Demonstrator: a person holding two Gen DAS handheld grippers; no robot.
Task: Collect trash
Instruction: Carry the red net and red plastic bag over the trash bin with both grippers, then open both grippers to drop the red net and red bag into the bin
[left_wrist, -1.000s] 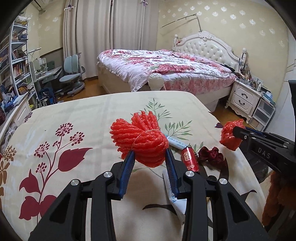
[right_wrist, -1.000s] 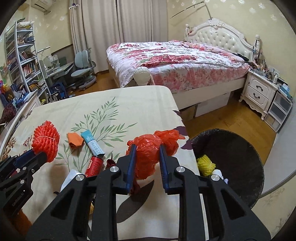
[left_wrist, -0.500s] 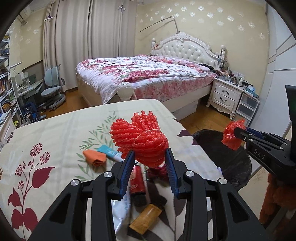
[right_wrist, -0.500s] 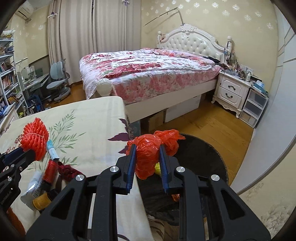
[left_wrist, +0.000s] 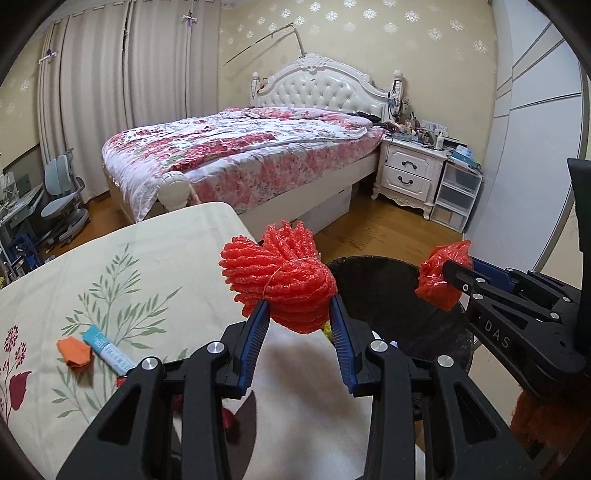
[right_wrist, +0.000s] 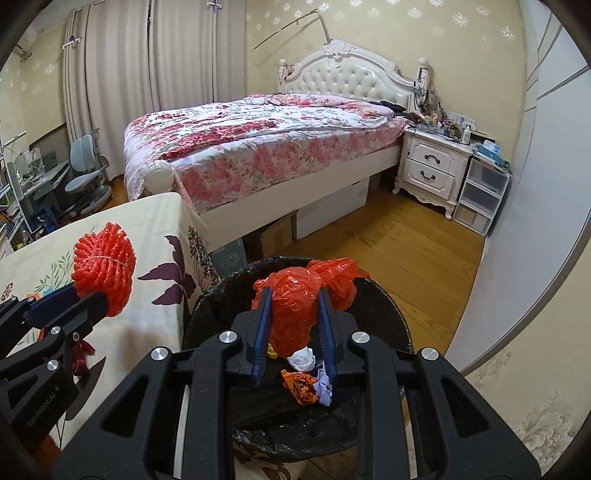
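My left gripper (left_wrist: 298, 314) is shut on a red foam net bundle (left_wrist: 280, 280) and holds it over the table's right edge, beside the black-lined trash bin (left_wrist: 399, 295). The bundle also shows in the right wrist view (right_wrist: 103, 269). My right gripper (right_wrist: 293, 306) is shut on a crumpled red plastic bag (right_wrist: 295, 306) and holds it above the open bin (right_wrist: 221, 295). The bag also shows in the left wrist view (left_wrist: 443, 277). Crumpled trash (right_wrist: 306, 373) lies inside the bin.
The table with a floral cloth (left_wrist: 110, 273) carries an orange scrap (left_wrist: 74, 352) and a blue-white tube (left_wrist: 107, 350). A bed (right_wrist: 258, 147) stands behind, a white nightstand (right_wrist: 432, 166) and plastic drawers (right_wrist: 480, 195) to the right. Wood floor (right_wrist: 406, 258) surrounds the bin.
Both grippers have swung right from over the table to the bin. The red bag is now above the bin's opening; the foam net bundle has come to the table's edge.
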